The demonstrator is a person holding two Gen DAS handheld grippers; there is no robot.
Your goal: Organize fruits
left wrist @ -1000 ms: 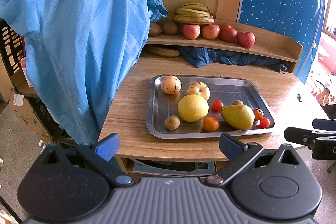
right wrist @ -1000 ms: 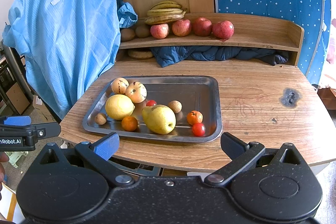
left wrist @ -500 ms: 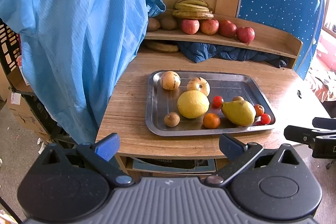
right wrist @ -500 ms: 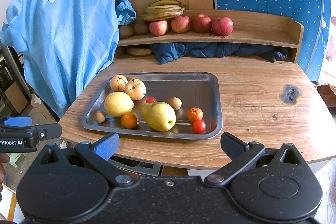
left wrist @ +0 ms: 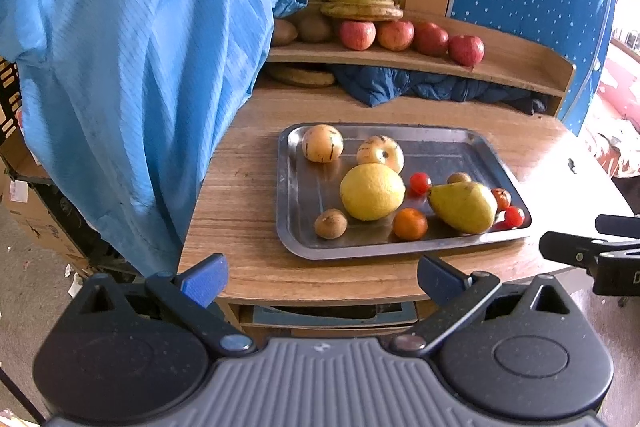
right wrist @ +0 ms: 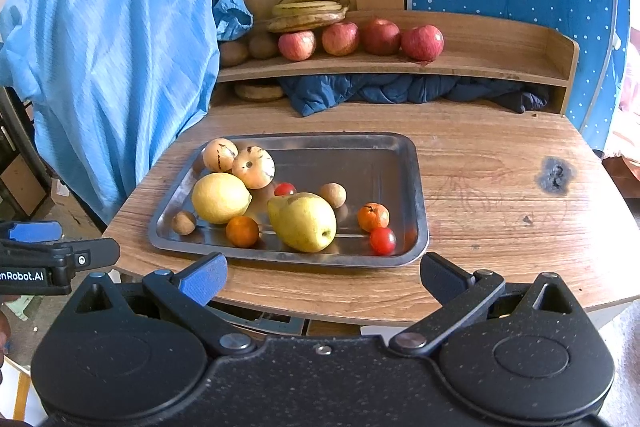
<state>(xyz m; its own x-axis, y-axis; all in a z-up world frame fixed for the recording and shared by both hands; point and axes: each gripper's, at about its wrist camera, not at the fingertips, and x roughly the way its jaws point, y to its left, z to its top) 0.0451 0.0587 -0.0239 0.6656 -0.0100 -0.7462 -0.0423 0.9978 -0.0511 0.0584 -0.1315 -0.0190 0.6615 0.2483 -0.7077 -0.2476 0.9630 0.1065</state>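
Blue cloth (left wrist: 132,67) draped just beside fruit-filled tray (left wrist: 296,227).

Bright daylight from the right (edges fisheye-bent), slight blur overall.

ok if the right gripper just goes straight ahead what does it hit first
Probably the near rim of the metal tray, then the pear just behind it. The right gripper is open and empty; depth is unclear.

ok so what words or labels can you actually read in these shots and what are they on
"nRobot.AI": white letters on the side of the left gripper, cut off at the picture's left edge, seen in the right wrist view.
"D": a single white letter on the right gripper, cut off at the right edge of the left wrist view.
No other text can be read.
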